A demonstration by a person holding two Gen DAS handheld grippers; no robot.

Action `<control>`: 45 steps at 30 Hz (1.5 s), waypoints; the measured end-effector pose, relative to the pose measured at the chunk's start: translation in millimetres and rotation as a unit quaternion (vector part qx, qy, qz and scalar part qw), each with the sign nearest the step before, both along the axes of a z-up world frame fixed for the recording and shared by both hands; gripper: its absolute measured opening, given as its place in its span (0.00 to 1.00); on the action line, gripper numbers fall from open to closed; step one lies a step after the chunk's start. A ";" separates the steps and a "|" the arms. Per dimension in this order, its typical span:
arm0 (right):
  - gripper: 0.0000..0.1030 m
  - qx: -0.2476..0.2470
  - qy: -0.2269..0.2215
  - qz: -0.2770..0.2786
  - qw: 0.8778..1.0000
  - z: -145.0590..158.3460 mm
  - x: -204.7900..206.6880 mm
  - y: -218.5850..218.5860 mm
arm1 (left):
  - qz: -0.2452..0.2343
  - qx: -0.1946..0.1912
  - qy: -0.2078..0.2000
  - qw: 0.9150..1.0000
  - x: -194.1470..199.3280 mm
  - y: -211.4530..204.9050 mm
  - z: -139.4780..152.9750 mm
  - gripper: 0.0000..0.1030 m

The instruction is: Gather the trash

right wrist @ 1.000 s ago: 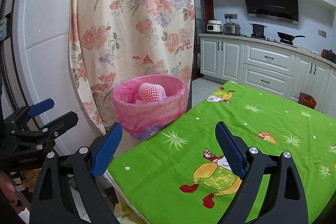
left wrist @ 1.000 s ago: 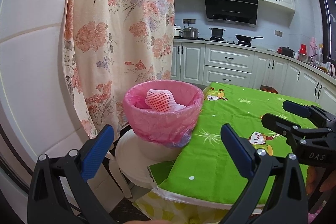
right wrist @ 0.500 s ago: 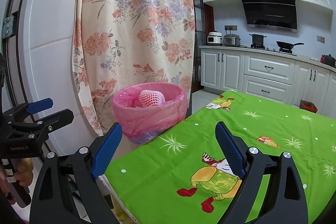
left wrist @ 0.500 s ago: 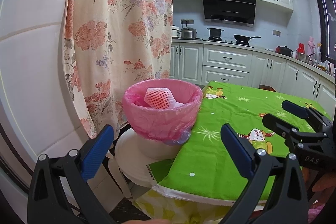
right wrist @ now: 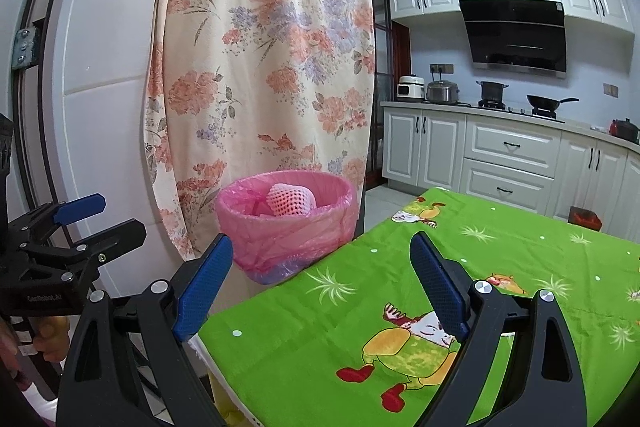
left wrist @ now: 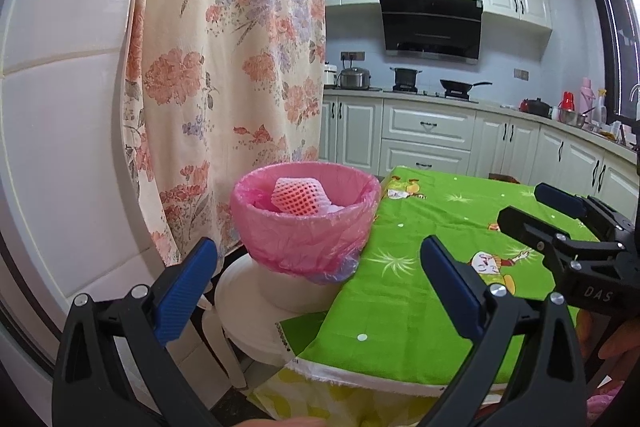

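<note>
Foam fruit net [left wrist: 297, 195] lies inside the pink-lined bin [left wrist: 306, 227] beside your table [left wrist: 432, 291]; your left tool [left wrist: 320, 291] and right tool [right wrist: 320, 283] gape empty near that bin.

The green tablecloth [right wrist: 460, 267] lies bare across its whole visible top; passage over it is unobstructed. At its near left corner stands the pink-lined bin [left wrist: 306, 223] on a white stool [left wrist: 256, 311], its rim just above table level. The bin mouth is open from above, partly filled by a pink foam net [left wrist: 298, 195]. Directly behind the bin hangs the floral curtain [left wrist: 228, 67], close to the rim, and beside it a white wall panel [left wrist: 60, 131]; both limit approach from the far side and left. Both grippers, the left gripper [left wrist: 320, 287] and the right gripper [right wrist: 320, 283], have wide, empty jaws and stand apart from the bin. The kitchen counter [right wrist: 520, 117] is well apart.
</note>
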State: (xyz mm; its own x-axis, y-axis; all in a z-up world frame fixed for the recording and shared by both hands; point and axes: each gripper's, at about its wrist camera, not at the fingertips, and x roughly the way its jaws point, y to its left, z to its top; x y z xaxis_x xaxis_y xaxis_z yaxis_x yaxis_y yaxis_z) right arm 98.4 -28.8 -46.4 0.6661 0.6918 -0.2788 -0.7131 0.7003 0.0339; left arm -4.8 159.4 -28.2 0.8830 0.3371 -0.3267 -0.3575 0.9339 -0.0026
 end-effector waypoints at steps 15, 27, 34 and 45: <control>0.83 0.002 -0.006 0.009 1.000 3.2 -4.2 1.6 | 0.004 0.014 0.001 1.000 1.8 -4.0 -4.3 0.96; 0.83 0.003 -0.007 0.010 1.000 3.4 -5.6 1.2 | 0.005 0.016 -0.001 1.000 0.6 -4.7 -4.4 0.96; 0.83 0.003 -0.007 0.011 1.000 3.6 -7.0 1.2 | 0.005 0.017 0.000 1.000 0.9 -4.0 -6.2 0.96; 0.83 0.003 -0.007 0.011 1.000 3.5 -7.3 1.7 | 0.007 0.016 -0.001 1.000 2.1 -2.3 -7.5 0.96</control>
